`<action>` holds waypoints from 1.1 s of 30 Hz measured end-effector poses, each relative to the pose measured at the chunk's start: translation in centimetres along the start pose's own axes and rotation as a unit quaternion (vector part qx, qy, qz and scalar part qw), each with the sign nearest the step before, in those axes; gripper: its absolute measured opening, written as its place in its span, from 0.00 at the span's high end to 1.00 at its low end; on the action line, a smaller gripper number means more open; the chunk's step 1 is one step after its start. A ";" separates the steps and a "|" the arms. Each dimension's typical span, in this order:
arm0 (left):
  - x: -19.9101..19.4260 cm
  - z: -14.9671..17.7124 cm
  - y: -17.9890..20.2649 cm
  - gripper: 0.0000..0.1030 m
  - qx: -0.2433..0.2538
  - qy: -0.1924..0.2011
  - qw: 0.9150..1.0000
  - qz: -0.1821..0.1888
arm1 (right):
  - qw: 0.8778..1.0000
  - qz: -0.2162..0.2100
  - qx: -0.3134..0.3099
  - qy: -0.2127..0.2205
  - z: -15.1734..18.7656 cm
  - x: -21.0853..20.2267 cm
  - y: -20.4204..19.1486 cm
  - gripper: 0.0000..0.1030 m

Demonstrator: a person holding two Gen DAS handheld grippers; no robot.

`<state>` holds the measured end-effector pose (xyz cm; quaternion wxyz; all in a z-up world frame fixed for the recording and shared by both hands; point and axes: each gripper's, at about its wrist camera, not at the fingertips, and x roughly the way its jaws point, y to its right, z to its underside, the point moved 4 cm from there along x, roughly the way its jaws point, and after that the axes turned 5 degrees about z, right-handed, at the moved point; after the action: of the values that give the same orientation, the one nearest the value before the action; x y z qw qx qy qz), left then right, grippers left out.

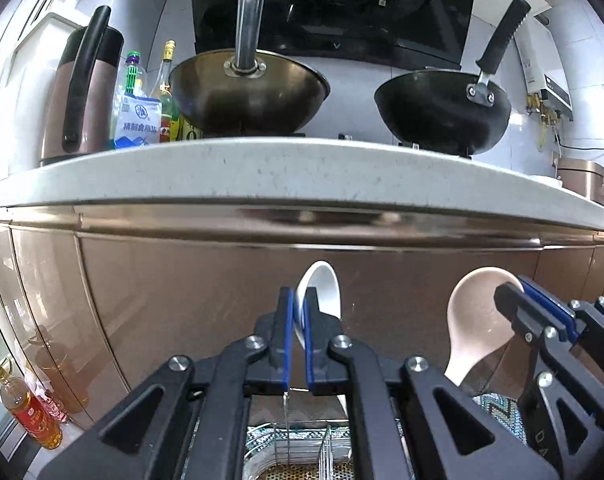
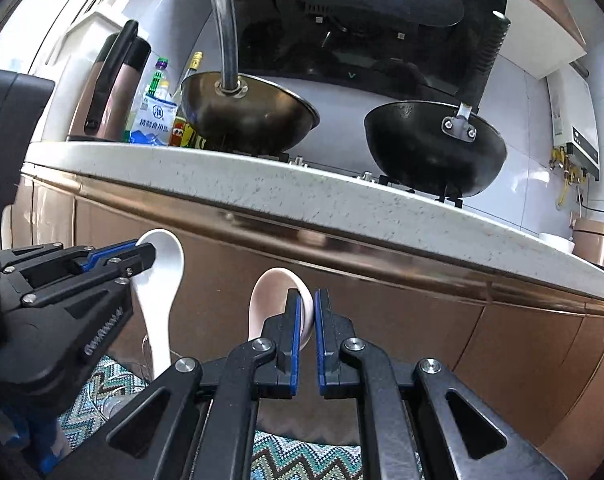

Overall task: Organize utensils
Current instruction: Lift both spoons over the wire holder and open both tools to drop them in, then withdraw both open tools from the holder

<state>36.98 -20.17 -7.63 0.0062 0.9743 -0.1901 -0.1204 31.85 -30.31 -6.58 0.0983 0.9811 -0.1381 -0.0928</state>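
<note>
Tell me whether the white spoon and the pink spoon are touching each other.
Apart. The left wrist view shows cabinet front between the white spoon in the left claw and the pink spoon in the right claw.

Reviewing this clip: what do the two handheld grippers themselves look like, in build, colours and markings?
Both match: the left gripper and right gripper have matte black linkage arms with triangular cut-outs, silver round bolt heads at the joints, and blue pads lining the inner finger faces. Pale lettering, too blurred to read, runs along the left gripper's body. No cables or sleeves show.
</note>
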 end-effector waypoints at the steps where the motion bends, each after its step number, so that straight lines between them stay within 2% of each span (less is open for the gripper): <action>1: 0.2 0.3 0.1 0.96 0.000 -0.001 1.000 0.000 | 1.000 0.002 -0.003 0.000 0.3 0.1 -0.2 0.94; 8: 1.2 1.8 0.4 0.95 0.014 0.003 1.000 -0.009 | 1.000 0.000 -0.015 -0.002 1.9 0.5 -1.1 0.94; 11: 1.6 2.4 0.0 0.92 0.010 -0.005 1.000 -0.008 | 1.000 -0.001 -0.019 -0.006 2.6 0.7 -1.3 0.93; 14: 1.7 2.8 -0.2 0.92 0.008 -0.014 1.000 -0.002 | 1.000 -0.006 -0.019 -0.009 3.2 0.6 -1.5 0.89; 18: 1.3 3.0 -0.9 0.91 -0.009 -0.023 1.000 0.008 | 1.000 -0.015 -0.008 -0.008 3.3 -0.2 -1.3 0.75; 21: 0.1 2.3 -1.2 0.90 -0.011 -0.012 1.000 0.008 | 1.000 -0.015 0.000 -0.002 2.7 -1.2 -0.8 0.73; 26: -2.6 0.1 -1.9 0.83 -0.008 0.006 1.000 0.010 | 1.000 -0.012 0.006 0.008 1.3 -3.4 0.3 0.72; 33: -9.4 -4.0 -3.2 0.75 -0.008 0.041 0.999 0.030 | 1.000 -0.011 0.013 0.016 -1.1 -7.8 2.0 0.70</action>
<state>30.67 -13.87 -1.76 0.0248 0.9723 -0.2178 -0.0816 24.16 -29.79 -3.85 0.0863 0.9852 -0.1265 -0.0766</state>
